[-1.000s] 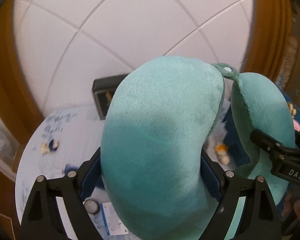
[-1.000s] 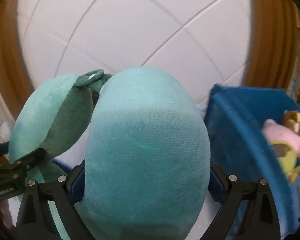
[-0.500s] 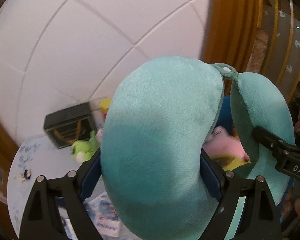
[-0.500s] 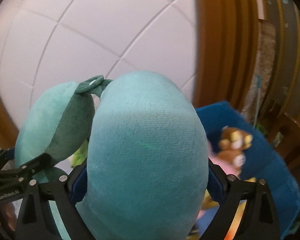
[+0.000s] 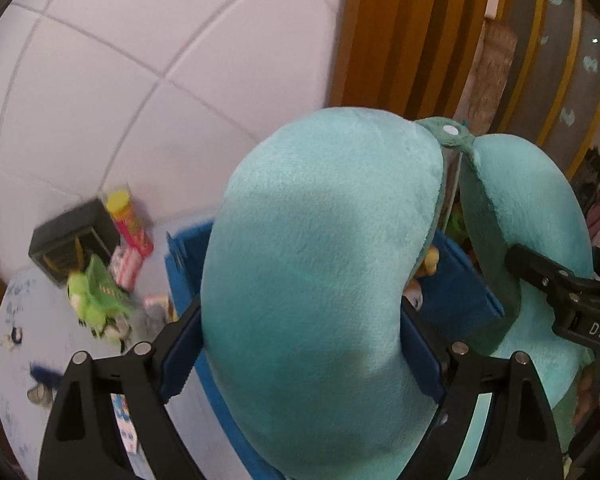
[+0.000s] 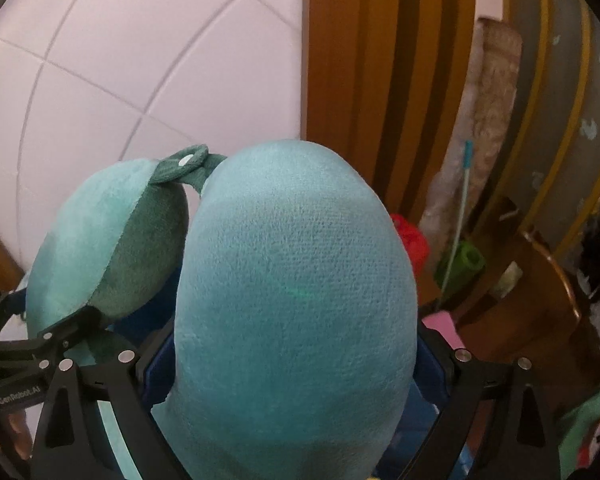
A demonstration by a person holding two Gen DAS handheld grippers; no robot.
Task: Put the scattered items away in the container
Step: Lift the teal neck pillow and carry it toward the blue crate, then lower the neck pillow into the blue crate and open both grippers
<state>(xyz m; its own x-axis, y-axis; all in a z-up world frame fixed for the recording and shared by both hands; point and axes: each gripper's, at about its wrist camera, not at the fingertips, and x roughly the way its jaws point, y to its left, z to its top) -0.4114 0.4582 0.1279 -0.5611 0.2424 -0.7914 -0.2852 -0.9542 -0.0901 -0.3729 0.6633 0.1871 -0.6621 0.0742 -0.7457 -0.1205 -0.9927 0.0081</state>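
I've got the teal neck pillow [image 5: 320, 280] held up w/ both grippers, one arm of the U each. Left gripper [image 5: 300, 344] jaws are spread wide round the pillow's left arm, blue pads pressing the plush on both sides, and easing apart right now. Right gripper [image 6: 296, 356] jaws likewise wide, pads against the right arm of the pillow, also opening a bit; pillow is between them. The pillow's two tips meet at the snap tab [image 5: 448, 132].

Landmark: blue fabric bin [image 5: 456, 288]. Pillow hangs over it, covering most of its mouth in left wrist view. Inside the bin, beside the pillow, a bit of a yellow-brown plush toy [image 5: 430, 262] shows. Left of the bin on the round white bench [image 5: 40, 320]: green plush toy [image 5: 96, 304], yellow-capped tube [image 5: 128, 220], black box [image 5: 68, 240], a few small packets near the bin wall.
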